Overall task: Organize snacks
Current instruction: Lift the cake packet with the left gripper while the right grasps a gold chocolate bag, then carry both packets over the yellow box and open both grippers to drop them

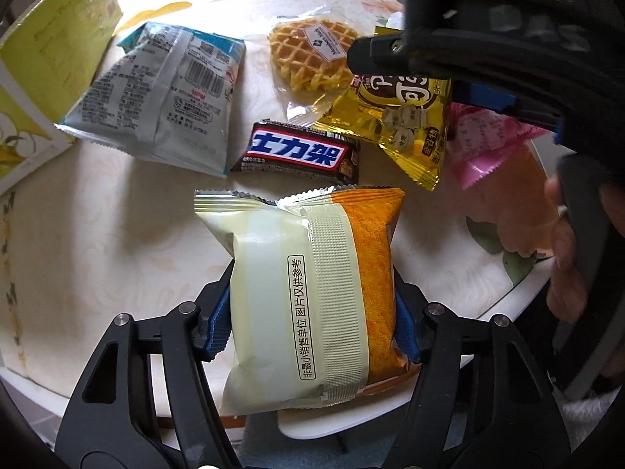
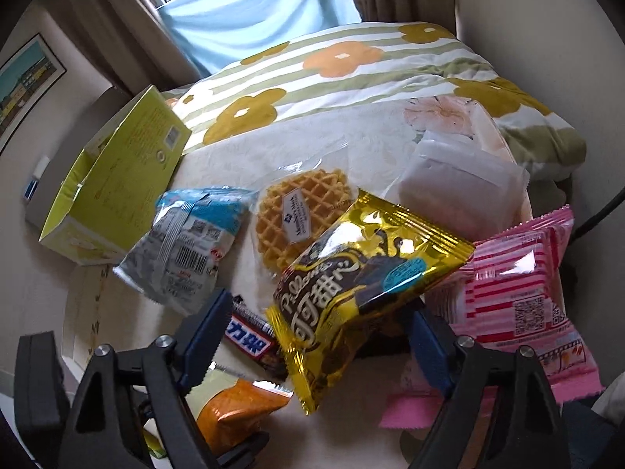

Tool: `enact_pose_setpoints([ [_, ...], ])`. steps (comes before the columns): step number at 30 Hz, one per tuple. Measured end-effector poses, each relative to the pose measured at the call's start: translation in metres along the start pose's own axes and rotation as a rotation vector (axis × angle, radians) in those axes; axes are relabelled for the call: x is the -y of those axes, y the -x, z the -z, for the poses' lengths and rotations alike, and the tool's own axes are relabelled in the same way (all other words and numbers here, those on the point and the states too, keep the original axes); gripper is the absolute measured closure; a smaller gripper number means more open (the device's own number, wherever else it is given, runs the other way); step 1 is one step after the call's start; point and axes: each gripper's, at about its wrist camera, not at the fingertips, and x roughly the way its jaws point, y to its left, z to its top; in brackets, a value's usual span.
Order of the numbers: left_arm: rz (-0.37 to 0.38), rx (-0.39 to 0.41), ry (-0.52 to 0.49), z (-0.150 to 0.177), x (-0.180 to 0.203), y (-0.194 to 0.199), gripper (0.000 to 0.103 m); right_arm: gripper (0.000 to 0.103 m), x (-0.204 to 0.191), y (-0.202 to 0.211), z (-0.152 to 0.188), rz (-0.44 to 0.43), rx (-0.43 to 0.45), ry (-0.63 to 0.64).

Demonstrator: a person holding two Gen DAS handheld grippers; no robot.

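Observation:
My left gripper [image 1: 312,312] is shut on a cream and orange snack pack [image 1: 308,293], held just above the table's near edge; the pack also shows in the right wrist view [image 2: 234,406]. My right gripper [image 2: 312,336] is open, its fingers on either side of the gold cocoa snack pack [image 2: 359,273], which also shows in the left wrist view [image 1: 394,125]. Around it lie a Snickers bar [image 1: 297,152], a wrapped waffle [image 1: 308,54], a blue-white pack [image 1: 164,93] and a pink striped pack [image 2: 523,305].
An open yellow-green box [image 2: 117,187] stands at the table's left. A white wrapped item [image 2: 461,187] lies at the back right. A flowered pillow [image 2: 351,74] lies beyond the table. The table's edge [image 1: 519,297] runs near right.

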Motion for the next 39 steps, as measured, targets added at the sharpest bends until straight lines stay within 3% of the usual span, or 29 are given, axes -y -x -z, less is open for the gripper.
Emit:
enact_pose_setpoints([
  [14,0.007,0.024,0.019,0.0,-0.028,0.019,0.04,0.038,-0.007,-0.025,0.004,0.09,0.026,-0.012],
  [30,-0.024,0.08,0.09,0.008,-0.032,0.049,0.04,0.047,-0.008,0.004,0.01,0.002,0.086,-0.007],
  [39,-0.068,0.204,0.153,0.007,-0.037,0.096,0.04,0.048,-0.021,0.052,0.0,-0.099,0.166,0.025],
])
